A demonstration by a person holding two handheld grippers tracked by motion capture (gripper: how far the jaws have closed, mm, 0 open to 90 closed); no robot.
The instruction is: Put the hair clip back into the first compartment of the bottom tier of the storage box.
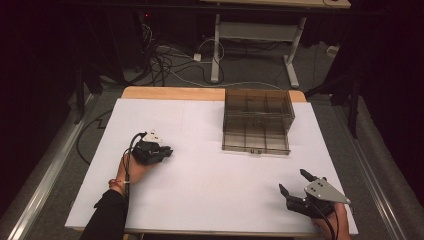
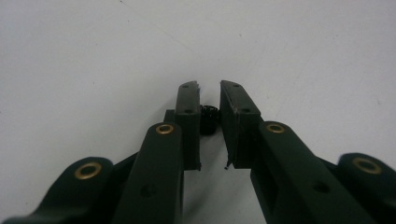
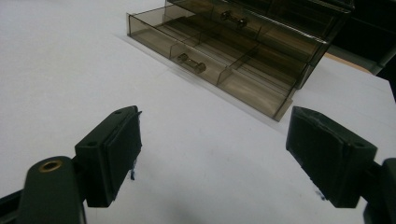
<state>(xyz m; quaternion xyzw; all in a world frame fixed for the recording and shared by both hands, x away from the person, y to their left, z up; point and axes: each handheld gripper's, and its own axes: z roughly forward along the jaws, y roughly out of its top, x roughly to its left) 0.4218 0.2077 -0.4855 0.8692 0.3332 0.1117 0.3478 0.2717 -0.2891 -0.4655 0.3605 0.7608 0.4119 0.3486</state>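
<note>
A smoky clear drawer box stands at the back right of the white table, its bottom drawer pulled out. In the right gripper view that drawer shows empty compartments and a small knob. My right gripper is open wide near the front right edge, aimed at the box, with nothing between its jaws. My left gripper points down at the table left of centre. Its jaws stand almost together around a small black ribbed object.
A wooden strip runs along the table's far edge. Beyond it lie floor cables and a desk frame. The white surface between the two grippers is bare.
</note>
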